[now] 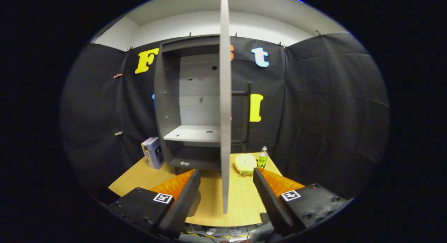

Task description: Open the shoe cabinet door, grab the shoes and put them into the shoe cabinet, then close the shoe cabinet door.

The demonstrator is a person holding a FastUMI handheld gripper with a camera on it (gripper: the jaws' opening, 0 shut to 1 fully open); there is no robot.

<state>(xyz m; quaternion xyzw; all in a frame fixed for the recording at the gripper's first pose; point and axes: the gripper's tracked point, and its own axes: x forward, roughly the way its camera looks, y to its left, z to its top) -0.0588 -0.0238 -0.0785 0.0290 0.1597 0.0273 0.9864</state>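
Shoe-cabinet door [225,103] — a tall pale grey panel — is seen edge-on, swung fully open toward the gripper [227,173], whose fingers are spread wide and empty with the door's near edge standing between them. Just beyond the right finger, a yellow woven shoe-like object [245,163] rests on the light wooden table [136,180], beside a small green bottle [262,158]. Farther back and to the left, the dark grey cabinet [167,107] stands open — its pale shelf [192,134] is bare.
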